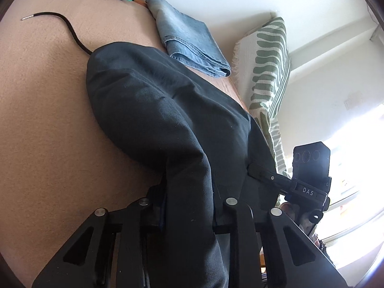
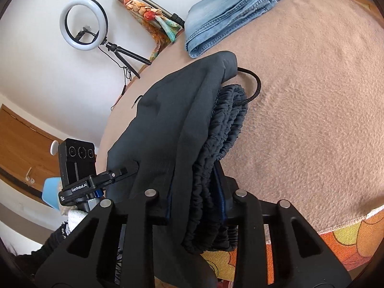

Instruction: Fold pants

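Dark navy pants (image 1: 153, 110) hang in a fold over the pinkish-tan blanket (image 1: 48, 110). My left gripper (image 1: 189, 206) is shut on a bunched part of the pants cloth. My right gripper (image 2: 196, 201) is shut on the pants (image 2: 172, 120) at the gathered elastic waistband (image 2: 223, 139). A black drawstring (image 2: 252, 84) trails from the waistband onto the blanket (image 2: 312, 110); it also shows in the left wrist view (image 1: 67, 26). The right gripper shows in the left wrist view (image 1: 254, 170), gripping the same cloth. The left gripper shows in the right wrist view (image 2: 129, 165).
Folded light blue jeans (image 1: 189, 40) lie at the blanket's far edge, also in the right wrist view (image 2: 228, 9). A green-and-white striped cushion (image 1: 268, 67) leans on the wall. A ring light on a tripod (image 2: 84, 24) and a scarf-draped stand (image 2: 148, 16) are beyond the bed.
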`<state>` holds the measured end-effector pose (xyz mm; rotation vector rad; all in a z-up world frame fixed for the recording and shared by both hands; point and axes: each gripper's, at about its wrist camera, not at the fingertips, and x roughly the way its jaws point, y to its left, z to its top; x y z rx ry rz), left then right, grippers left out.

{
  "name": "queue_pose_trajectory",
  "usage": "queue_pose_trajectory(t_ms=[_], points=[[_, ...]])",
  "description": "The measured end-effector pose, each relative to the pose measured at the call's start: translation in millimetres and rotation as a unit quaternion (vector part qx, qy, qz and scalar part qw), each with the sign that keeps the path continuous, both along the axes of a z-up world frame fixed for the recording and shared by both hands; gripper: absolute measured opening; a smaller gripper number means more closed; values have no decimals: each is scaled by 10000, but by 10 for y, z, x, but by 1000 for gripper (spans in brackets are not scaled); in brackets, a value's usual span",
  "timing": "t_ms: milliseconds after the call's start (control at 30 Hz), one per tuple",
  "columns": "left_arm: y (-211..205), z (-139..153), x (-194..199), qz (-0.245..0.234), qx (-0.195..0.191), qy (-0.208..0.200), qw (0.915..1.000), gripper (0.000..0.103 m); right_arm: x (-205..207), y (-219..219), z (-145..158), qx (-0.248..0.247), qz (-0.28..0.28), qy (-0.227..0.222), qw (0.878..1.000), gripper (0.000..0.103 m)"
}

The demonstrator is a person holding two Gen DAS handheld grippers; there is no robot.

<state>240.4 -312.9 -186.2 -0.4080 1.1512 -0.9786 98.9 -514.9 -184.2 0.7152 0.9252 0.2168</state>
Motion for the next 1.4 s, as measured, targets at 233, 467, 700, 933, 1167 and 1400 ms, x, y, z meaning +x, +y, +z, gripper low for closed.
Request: queue_pose_trajectory(t_ms=[233,467,700,933,1167,1400], points=[[-4,307,-144,-240,-34,-664,9975,14,37,360,414,-1005,151,-308,9943,21],[56,576,-176,-265,-197,-1030,9941,13,28,497,714,-1237,217,-608,9902,21],[40,856,19,-145,-415,-1222,9915,13,75,521,1028,-1298,70,-945,9870,21],[-244,1177,291,-310,-454,-1544,9865,13,283,384,1334,-1498,-22,-1208,9813,21],[-671,1539,759,-409,-599,-1908,9789,13,666,-47,1631,-1668,-266,-1477,9745,21],[-1143,1683,1407,-455,-568,-2233,9720,13,1354,-554,1782,-1785,-425,-1646,9692,21]])
